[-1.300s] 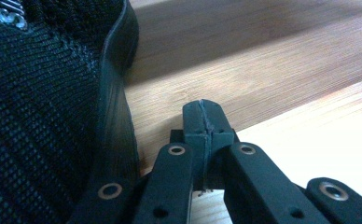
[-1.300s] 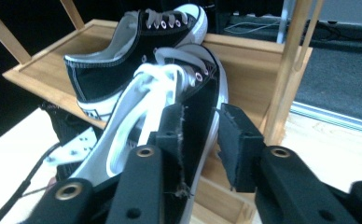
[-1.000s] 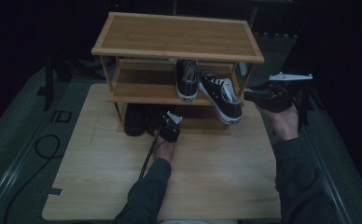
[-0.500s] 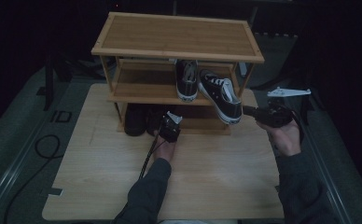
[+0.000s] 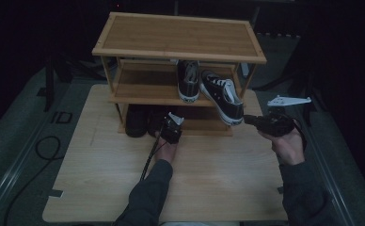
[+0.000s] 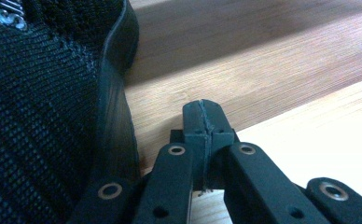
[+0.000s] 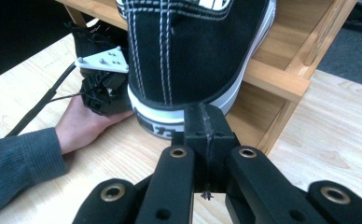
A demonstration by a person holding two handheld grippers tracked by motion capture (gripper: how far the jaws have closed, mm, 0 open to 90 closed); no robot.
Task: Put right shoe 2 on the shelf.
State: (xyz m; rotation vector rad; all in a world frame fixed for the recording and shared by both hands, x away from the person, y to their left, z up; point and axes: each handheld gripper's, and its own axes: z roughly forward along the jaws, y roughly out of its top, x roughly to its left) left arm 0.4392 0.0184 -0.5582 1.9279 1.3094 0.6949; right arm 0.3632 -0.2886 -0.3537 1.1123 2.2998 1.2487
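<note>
My right gripper [image 7: 202, 122], jaws closed and empty, sits at the heel of the black canvas sneaker [image 7: 193, 51] overhanging the rack's middle shelf [image 7: 281, 79]. Left gripper [image 6: 201, 119] closed too, beside a black mesh shoe [image 6: 44, 116] on the bottom shelf [image 6: 244, 60].

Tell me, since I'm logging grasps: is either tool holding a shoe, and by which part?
Neither. The left tool is shut empty beside the black mesh shoe; the right tool is shut empty just short of the sneaker's heel.
</note>
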